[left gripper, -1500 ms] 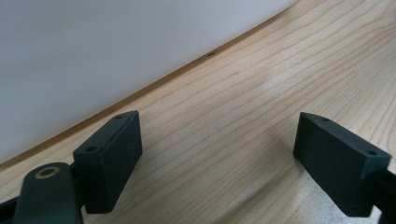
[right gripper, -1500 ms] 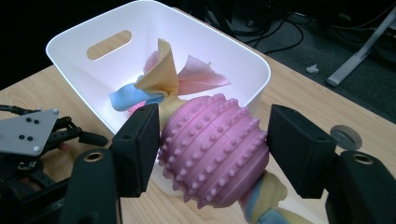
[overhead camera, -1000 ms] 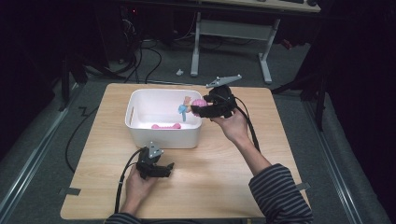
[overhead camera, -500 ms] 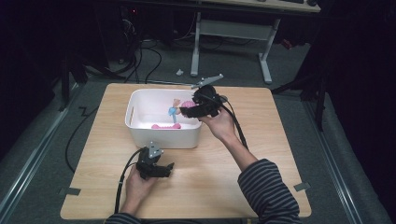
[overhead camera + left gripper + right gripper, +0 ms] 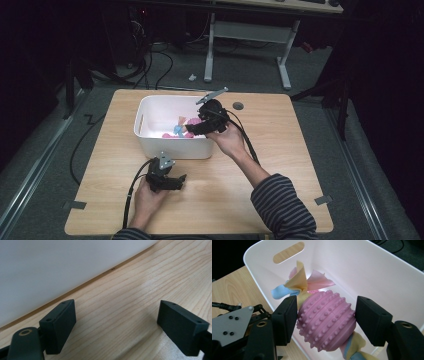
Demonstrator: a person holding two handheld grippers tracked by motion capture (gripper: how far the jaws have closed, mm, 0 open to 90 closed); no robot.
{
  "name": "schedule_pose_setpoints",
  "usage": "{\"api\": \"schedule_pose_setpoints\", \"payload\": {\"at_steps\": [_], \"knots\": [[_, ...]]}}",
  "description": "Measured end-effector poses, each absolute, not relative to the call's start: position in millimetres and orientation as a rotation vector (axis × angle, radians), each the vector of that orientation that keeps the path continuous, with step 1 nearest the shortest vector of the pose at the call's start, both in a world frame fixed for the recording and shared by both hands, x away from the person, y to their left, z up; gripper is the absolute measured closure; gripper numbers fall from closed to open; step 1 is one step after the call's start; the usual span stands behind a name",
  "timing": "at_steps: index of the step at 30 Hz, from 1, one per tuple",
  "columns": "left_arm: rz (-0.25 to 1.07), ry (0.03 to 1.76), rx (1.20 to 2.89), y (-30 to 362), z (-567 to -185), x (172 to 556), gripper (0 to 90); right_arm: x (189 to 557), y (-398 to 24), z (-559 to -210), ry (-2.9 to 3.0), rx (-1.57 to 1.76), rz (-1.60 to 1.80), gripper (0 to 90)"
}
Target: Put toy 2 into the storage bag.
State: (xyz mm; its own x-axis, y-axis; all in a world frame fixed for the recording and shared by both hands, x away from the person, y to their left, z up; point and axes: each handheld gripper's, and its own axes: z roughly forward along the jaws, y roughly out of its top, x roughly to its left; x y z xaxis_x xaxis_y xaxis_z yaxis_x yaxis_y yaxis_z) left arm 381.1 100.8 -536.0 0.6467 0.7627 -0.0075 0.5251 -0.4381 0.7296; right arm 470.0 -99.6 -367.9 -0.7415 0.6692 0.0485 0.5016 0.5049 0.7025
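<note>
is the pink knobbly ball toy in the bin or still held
Held: the right gripper clamps the pink knobbly ball toy over the white bin.

We find no readable text, labels, brands, numbers or signs in any view. Nothing printed on the white bin (image 5: 170, 145), nothing on the pink studded ball (image 5: 325, 320), nothing on the surface (image 5: 280, 175).

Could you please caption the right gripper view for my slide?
Right gripper shut on pink ball with cloth tails, above white bin.
</note>
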Motion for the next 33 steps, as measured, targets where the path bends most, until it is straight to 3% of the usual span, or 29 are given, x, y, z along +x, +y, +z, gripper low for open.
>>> {"api": "schedule_pose_setpoints", "payload": {"at_steps": [20, 33], "knots": [[0.421, 1.000, 2.139, 101, -536, 381, 15.8, 466, -102, -373, 2.529, 1.005, 1.090, 32.9], [0.421, 1.002, 2.138, 101, -536, 381, 16.0, 446, -152, -367, 2.406, 1.059, 1.174, 37.2]]}}
